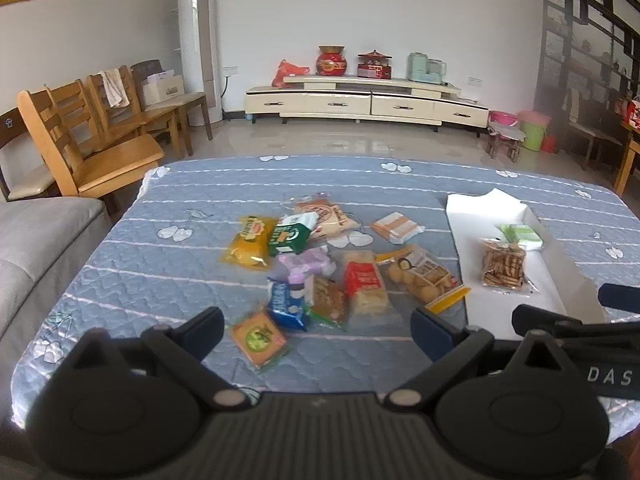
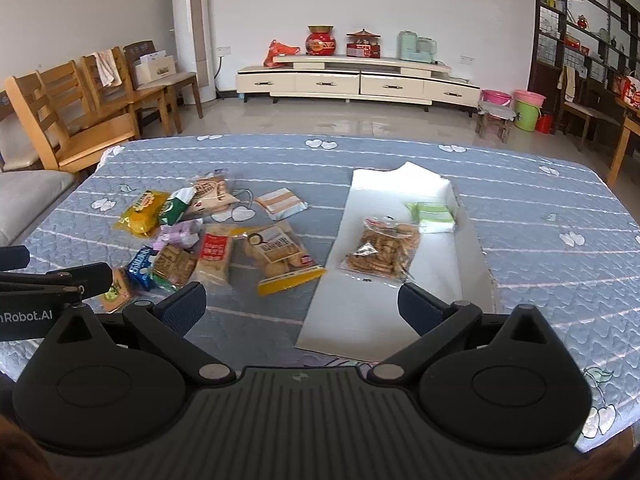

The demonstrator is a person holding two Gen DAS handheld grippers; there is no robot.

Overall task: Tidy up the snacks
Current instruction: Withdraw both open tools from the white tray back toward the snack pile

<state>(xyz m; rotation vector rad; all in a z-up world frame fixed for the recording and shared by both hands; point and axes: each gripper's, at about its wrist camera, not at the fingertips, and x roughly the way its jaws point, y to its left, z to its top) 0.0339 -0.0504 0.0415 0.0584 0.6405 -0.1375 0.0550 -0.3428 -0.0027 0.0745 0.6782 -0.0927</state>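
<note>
Sorting looks barely started: the white tray (image 2: 372, 320) on the quilted surface (image 2: 540, 184) holds only two packets, a clear bag of brown biscuit sticks (image 2: 380, 250) and a green-and-white pack (image 2: 434, 216), both toward its far end. By my count ten or eleven snacks remain in a loose pile (image 1: 320, 264) left of the tray, among them a yellow bag (image 1: 250, 242), a red-labelled cracker pack (image 1: 362, 280), a blue biscuit pack (image 1: 286, 300) and a bag of round cookies (image 2: 280, 256). Left claw (image 1: 320, 324) and right claw (image 2: 302, 300) both hover released and empty over the near edge.
</note>
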